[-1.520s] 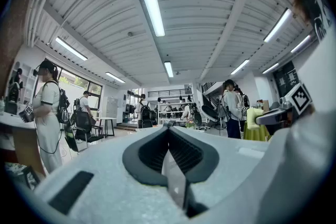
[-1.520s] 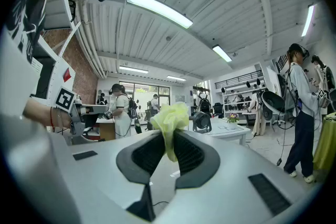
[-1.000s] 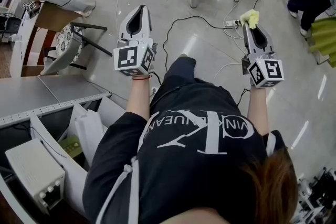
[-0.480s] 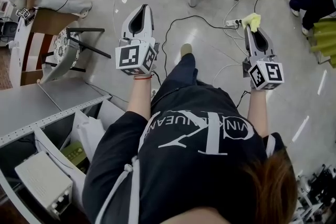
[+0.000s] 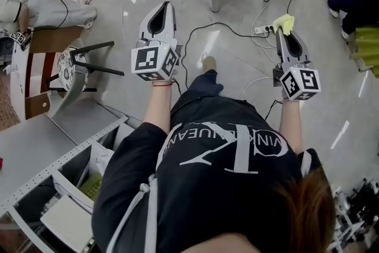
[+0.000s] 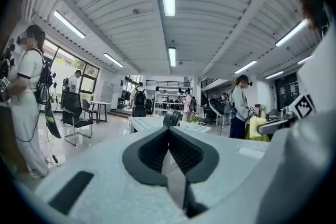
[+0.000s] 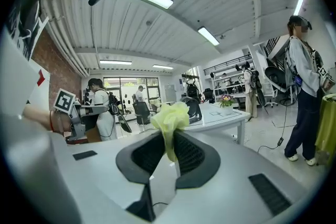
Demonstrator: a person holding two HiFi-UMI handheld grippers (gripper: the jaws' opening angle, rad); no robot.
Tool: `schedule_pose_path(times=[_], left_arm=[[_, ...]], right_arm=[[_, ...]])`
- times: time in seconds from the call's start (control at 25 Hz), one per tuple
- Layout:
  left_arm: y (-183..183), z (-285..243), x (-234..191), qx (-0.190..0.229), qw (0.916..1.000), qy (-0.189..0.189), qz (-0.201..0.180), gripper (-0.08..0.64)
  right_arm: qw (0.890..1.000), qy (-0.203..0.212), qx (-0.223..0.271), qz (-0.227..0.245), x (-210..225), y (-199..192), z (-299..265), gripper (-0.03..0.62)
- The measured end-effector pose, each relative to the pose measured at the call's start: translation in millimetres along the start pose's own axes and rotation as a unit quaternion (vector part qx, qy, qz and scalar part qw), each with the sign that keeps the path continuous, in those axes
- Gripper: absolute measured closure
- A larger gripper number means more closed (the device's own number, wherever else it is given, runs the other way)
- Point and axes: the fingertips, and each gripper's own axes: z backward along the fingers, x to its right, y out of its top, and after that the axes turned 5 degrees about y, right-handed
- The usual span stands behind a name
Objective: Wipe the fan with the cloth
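Yellow cloth (image 5: pixel 285 22) is pinched at the tip of the right gripper (image 5: pixel 283 31). The jaws are closed on it. In the right gripper view a bunched tuft is seen standing up above the dark pads, and the rest is clamped between them.

Left gripper (image 5: pixel 166 7) is held with jaws fully together and nothing is gripped. The ribbed pads are seen meeting along one line in the left gripper view.

Both grippers are held out in front of the body, roughly level and well apart from each other, over bare grey floor (image 5: pixel 225 50). The marker cubes are turned towards the head camera.

A small dark fan (image 6: pixel 172 119) is seen in the left gripper view, standing on a white table (image 6: pixel 149 124) ahead, just above the closed jaw tips in the picture. It is well apart from both grippers and is touched by neither the cloth nor a gripper. A flower pot (image 6: pixel 195 119) is set on the same table, to the right of the fan. In the head view only the table's near edge and legs are shown at the top; the fan itself is not covered there.

Black cables (image 5: pixel 204 29) are run across the floor between the grippers, to a power strip (image 5: pixel 262 26) lying just left of the cloth. A grey shelf unit (image 5: pixel 41 145) is placed at lower left, with a chair (image 5: pixel 74 62) beyond it. Other people are seen standing in the background of both gripper views.
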Motion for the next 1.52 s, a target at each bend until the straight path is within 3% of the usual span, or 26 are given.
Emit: schedule_pose_path(times=[0.52, 0.88, 1.12, 1.24, 1.52], left_arm=[[-1.3, -123.7, -20.4, -0.007, 0.9975, -0.070, -0.001, 0.551], [-27.2, -155.2, -30.6, -0.041, 0.9955, -0.083, 0.018, 0.551], [-36.5, -199.9, -12.7, -0.055, 0.9926, -0.108, -0.006, 0.551], [-42.0, -230.4, -1.7, -0.068, 0.9901, -0.122, -0.011, 0.471], [-57.5, -294.1, 21.9, -0.108, 0.9814, -0.152, -0.046, 0.400]], right_arm=[[0.999, -0.035, 0.005, -0.016, 26.4, 8.8, -88.6, 0.538], [0.999, -0.032, -0.014, -0.031, 31.4, 0.8, -113.9, 0.537], [0.999, -0.016, -0.033, -0.032, 57.7, -8.9, -151.1, 0.537], [0.999, -0.003, -0.035, -0.035, 76.4, -5.9, -176.8, 0.537], [0.998, 0.028, -0.048, -0.024, 93.6, 1.1, -233.4, 0.536]])
